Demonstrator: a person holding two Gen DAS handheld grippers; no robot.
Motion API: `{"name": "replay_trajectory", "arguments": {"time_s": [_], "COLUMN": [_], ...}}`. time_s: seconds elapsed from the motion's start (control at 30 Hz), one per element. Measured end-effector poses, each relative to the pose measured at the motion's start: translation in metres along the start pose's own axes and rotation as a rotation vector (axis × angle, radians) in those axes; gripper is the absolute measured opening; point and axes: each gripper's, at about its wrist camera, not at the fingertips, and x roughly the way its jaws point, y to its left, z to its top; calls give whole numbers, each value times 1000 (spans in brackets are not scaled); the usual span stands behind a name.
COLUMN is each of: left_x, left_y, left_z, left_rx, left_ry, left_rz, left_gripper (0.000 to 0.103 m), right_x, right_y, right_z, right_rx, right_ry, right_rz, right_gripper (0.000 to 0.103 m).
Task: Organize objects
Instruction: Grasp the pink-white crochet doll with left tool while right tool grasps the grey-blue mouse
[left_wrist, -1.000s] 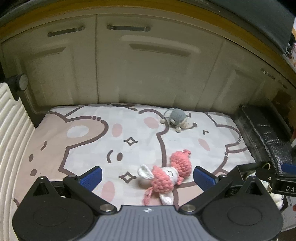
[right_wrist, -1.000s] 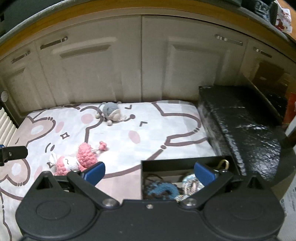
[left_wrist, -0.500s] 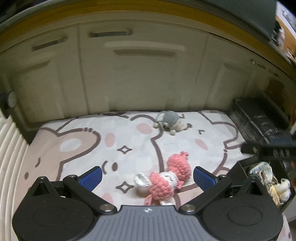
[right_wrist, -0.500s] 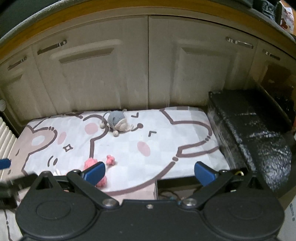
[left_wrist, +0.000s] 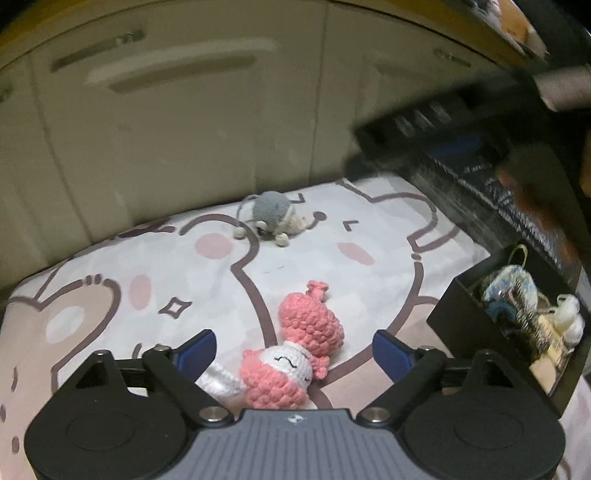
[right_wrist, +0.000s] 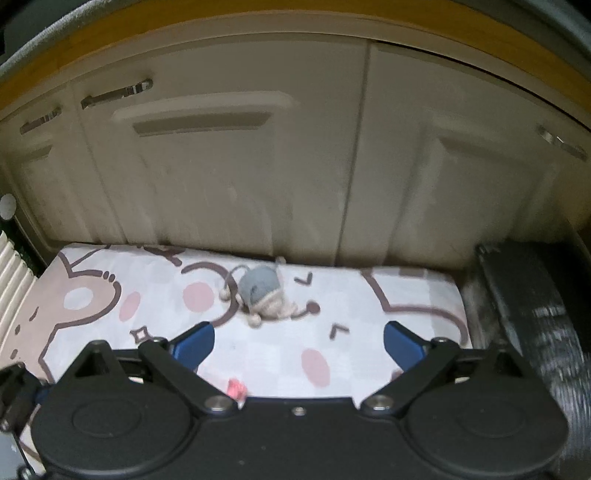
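Observation:
A pink and white crochet doll (left_wrist: 295, 354) lies on the cartoon mat (left_wrist: 110, 295), between the open fingers of my left gripper (left_wrist: 293, 350), which is low over it and empty. A grey crochet toy (left_wrist: 271, 216) lies farther back near the cabinets; it also shows in the right wrist view (right_wrist: 262, 291). My right gripper (right_wrist: 299, 343) is open and empty, short of the grey toy. Only a pink tip of the doll (right_wrist: 236, 389) shows in the right wrist view. A black box (left_wrist: 517, 332) with several crochet items stands at the right.
Cream cabinet doors (right_wrist: 258, 166) close off the back. A black wrapped block (right_wrist: 535, 314) lines the mat's right side. A white ribbed panel (right_wrist: 11, 266) stands at the left. The other gripper passes blurred at the upper right of the left wrist view (left_wrist: 480, 122).
My left gripper has moved closer to the pink doll, which now sits between its fingers. My right gripper has risen and moved forward toward the grey toy; the black box has left its view.

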Motion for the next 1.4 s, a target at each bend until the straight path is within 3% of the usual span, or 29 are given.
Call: {"name": "replay_trajectory", "arguments": {"time_s": [0.27, 0.7, 0.83, 1.07, 1.17, 1.23, 1.4], "left_x": [37, 70, 73, 74, 75, 73, 67], "left_y": [-2, -3, -3, 7, 8, 12, 24], "left_z": [-5, -6, -6, -4, -5, -4, -1], "left_rx": [82, 115, 129, 75, 63, 32, -71], "left_ry": [94, 136, 138, 146, 150, 152, 159], "left_rz": [-41, -2, 4, 4, 18, 18, -2], "left_gripper": [73, 68, 65, 53, 47, 44, 35], "right_x": [54, 131, 144, 160, 162, 160, 148], "right_y": [2, 25, 28, 28, 30, 32, 37], "right_z": [19, 20, 21, 21, 21, 20, 18], "right_rx": [-42, -219, -227, -170, -142, -130, -113], "right_ry": [6, 16, 26, 54, 75, 76, 80], "right_rz": [21, 45, 49, 81, 101, 123, 106], "right_gripper": [93, 88, 81, 80, 65, 47, 44]}}
